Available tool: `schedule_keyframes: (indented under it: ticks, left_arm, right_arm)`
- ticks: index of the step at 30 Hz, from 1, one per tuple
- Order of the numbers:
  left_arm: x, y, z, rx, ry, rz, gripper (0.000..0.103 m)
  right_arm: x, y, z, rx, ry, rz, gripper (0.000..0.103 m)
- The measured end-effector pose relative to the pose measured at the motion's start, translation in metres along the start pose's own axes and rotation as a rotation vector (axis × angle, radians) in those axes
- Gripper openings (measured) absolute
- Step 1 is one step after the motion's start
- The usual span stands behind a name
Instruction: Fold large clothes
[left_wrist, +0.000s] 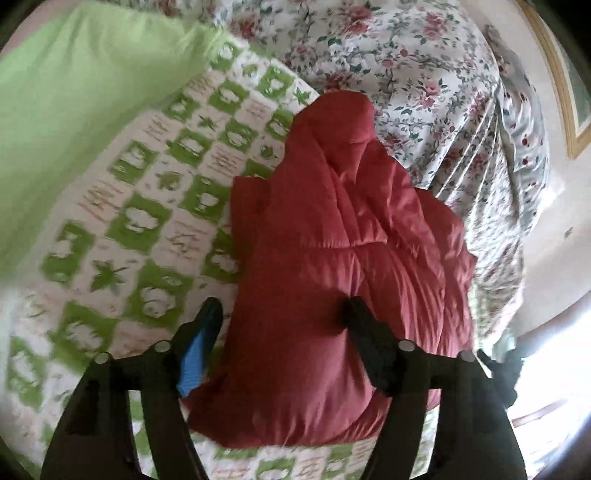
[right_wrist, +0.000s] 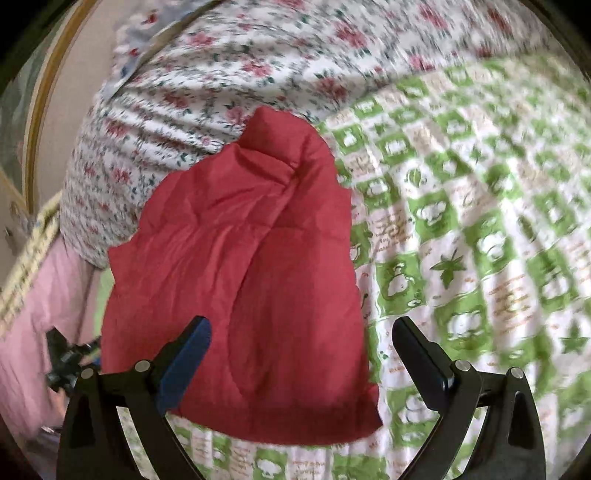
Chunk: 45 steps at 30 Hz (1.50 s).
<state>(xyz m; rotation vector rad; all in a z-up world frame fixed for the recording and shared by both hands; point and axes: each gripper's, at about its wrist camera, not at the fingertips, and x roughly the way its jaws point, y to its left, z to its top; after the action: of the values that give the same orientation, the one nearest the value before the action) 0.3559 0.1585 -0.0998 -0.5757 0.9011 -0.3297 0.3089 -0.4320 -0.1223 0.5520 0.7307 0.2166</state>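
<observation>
Your left tool (left_wrist: 282, 314) sits closest, its jaws spread fairly wide and pressing on nothing; the blue-padded finger (left_wrist: 199, 354) hangs over the bedspread just off the garment's edge, while the other black finger lies over the red quilting. Whether that finger touches the cloth, you cannot tell. Your right tool (right_wrist: 301, 330) is also wide apart and empty, straddling the near right corner of the same garment, one finger over the red cloth and one over the bedspread.

Just beyond both tools lies the red padded jacket (left_wrist: 343, 266), folded into a bulky bundle that narrows toward its far end, resting on the green-and-white patterned bedspread (right_wrist: 461, 229). Farther back, a floral quilt (left_wrist: 406, 66) is heaped against the jacket's far end, and a plain light-green pillow (left_wrist: 74, 110) lies at the left.
</observation>
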Motion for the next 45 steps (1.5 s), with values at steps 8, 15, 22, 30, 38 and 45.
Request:
schedule_keyframes:
  ticks: [8, 15, 22, 30, 38, 45]
  left_arm:
    - [0.042, 0.01, 0.017, -0.115, 0.097, -0.17, 0.087]
    - [0.058, 0.009, 0.021, -0.141, 0.124, -0.227, 0.086]
    - [0.039, -0.015, 0.018, -0.026, 0.079, -0.188, 0.047]
    - [-0.018, -0.046, -0.002, 0.063, 0.014, -0.19, 0.041]
    - [-0.078, -0.037, -0.072, 0.011, 0.034, -0.217, 0.041]
    - [-0.104, -0.029, -0.116, 0.013, 0.073, -0.197, 0.041]
  right_arm:
    - [0.048, -0.018, 0.014, 0.127, 0.084, 0.149, 0.1]
    - [0.065, -0.004, 0.021, 0.122, 0.121, 0.194, 0.086]
    - [0.053, 0.0, 0.016, 0.137, 0.113, 0.233, 0.047]
    - [0.004, 0.022, -0.007, 0.076, 0.092, 0.244, 0.037]
    - [-0.055, 0.029, -0.07, 0.054, 0.109, 0.27, 0.036]
    - [-0.088, 0.015, -0.126, 0.095, 0.108, 0.282, 0.037]
